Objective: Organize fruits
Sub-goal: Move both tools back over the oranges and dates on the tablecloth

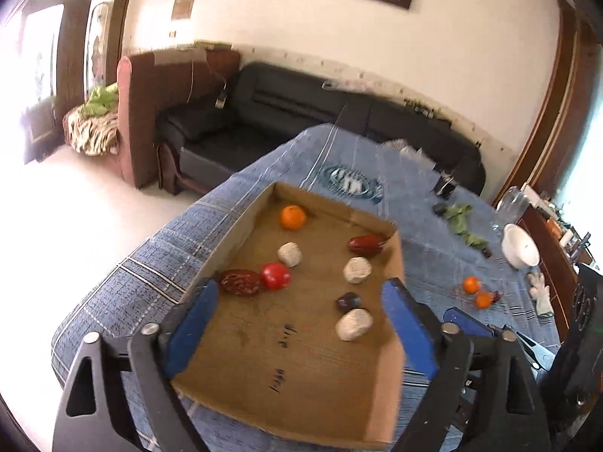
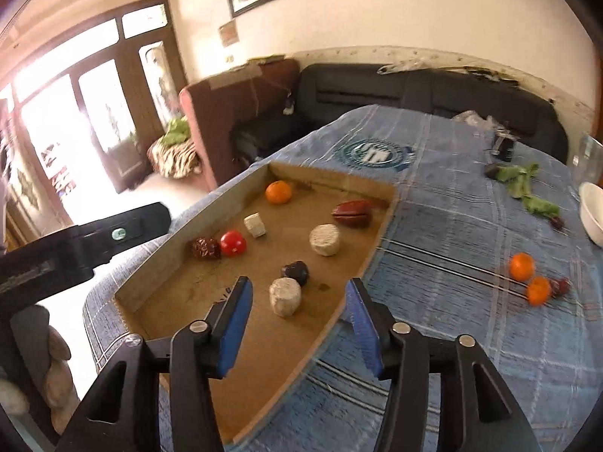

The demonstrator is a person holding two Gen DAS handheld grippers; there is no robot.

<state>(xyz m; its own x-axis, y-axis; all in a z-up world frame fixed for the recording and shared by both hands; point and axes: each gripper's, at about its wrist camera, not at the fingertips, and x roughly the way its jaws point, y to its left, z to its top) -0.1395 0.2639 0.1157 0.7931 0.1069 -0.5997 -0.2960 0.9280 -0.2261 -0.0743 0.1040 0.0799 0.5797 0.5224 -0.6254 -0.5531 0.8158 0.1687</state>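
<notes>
Left gripper [image 1: 299, 333] hangs over the near end of the box [image 1: 241, 222], fingers [image 1: 192, 329] spread wide w/ nothing between them. Right gripper [image 2: 297, 329] sits at the box's right edge, fingers [image 2: 233, 324] apart, also empty.

Box lies on the counter [image 2: 452, 226], which has a blue checked cloth. In the box: an orange [image 1: 293, 217] at the far end; a red date [image 1: 365, 244] by the right wall; three whitish lumps [image 1: 290, 254] [image 1: 357, 270] [image 1: 353, 324]; a tomato [image 1: 276, 275] touching a wrinkled date [image 1: 239, 282] by the left wall; a dark fruit [image 1: 347, 301] just beside the nearest lump.

Outside, on the cloth to the right: two oranges [image 2: 522, 266] [image 2: 538, 290] close together, a small dark red fruit [image 2: 561, 286] beside them. Farther back: green leaves [image 2: 522, 184] and a white bowl [image 2: 591, 214] near the counter edge.
</notes>
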